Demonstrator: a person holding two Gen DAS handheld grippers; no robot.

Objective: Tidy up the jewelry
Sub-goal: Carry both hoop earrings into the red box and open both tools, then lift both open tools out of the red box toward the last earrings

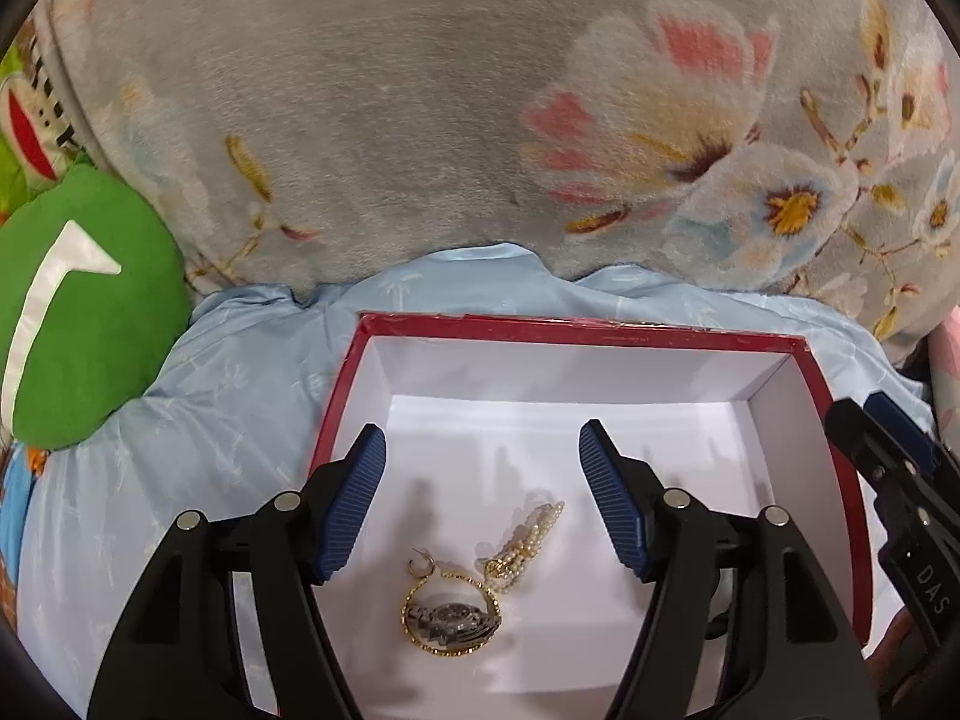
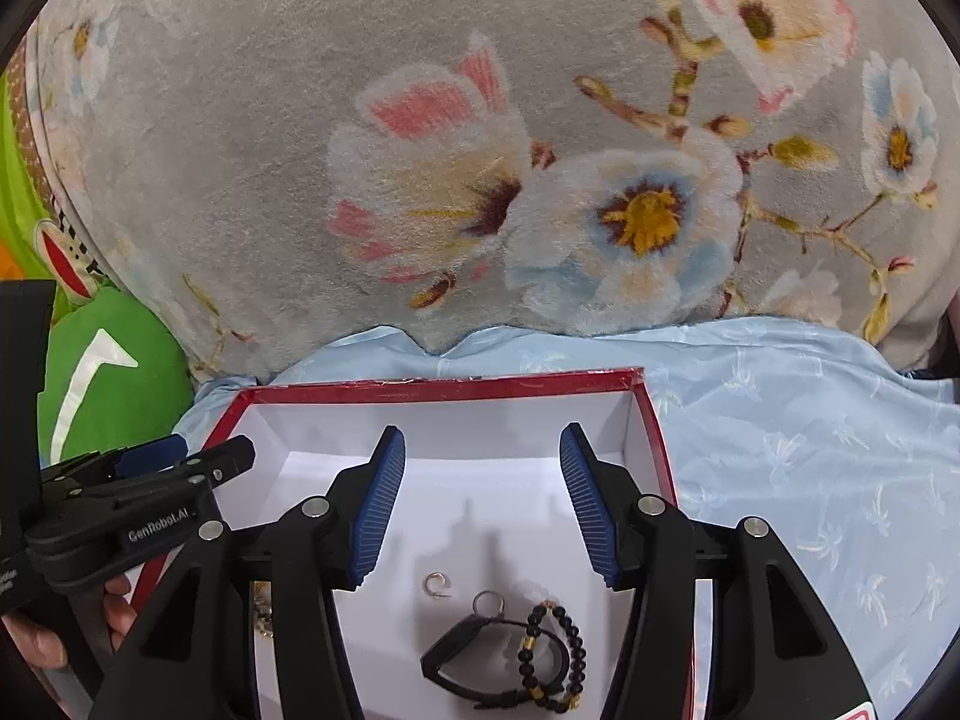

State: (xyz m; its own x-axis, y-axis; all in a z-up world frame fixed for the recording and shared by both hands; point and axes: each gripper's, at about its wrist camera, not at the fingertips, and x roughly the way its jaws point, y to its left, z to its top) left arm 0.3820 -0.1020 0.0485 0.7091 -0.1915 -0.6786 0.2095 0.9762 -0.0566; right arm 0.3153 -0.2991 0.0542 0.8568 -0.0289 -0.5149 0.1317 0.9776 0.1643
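Observation:
A red box with a white inside point(image 1: 576, 330) lies on the bed. My left gripper point(image 1: 483, 429) hangs open above its floor with nothing between the blue pads. Below it lie a gold round pendant point(image 1: 450, 618), a pearl bracelet point(image 1: 531, 534) and a small gold hoop point(image 1: 420, 565). In the right wrist view my right gripper point(image 2: 481, 432) is also open and empty over the same box point(image 2: 450, 387). Under it lie a silver hoop point(image 2: 436, 585), a ring point(image 2: 487, 603), a black band point(image 2: 456, 666) and a black bead bracelet point(image 2: 555, 648).
A grey floral blanket point(image 1: 420, 90) rises behind the box. A green cushion point(image 1: 78, 312) sits at the left. Light blue sheet point(image 2: 810, 450) surrounds the box. A hand point(image 2: 36, 642) holds the left gripper point(image 2: 210, 453) at the box's left wall; the right gripper point(image 1: 861, 414) shows at its right wall.

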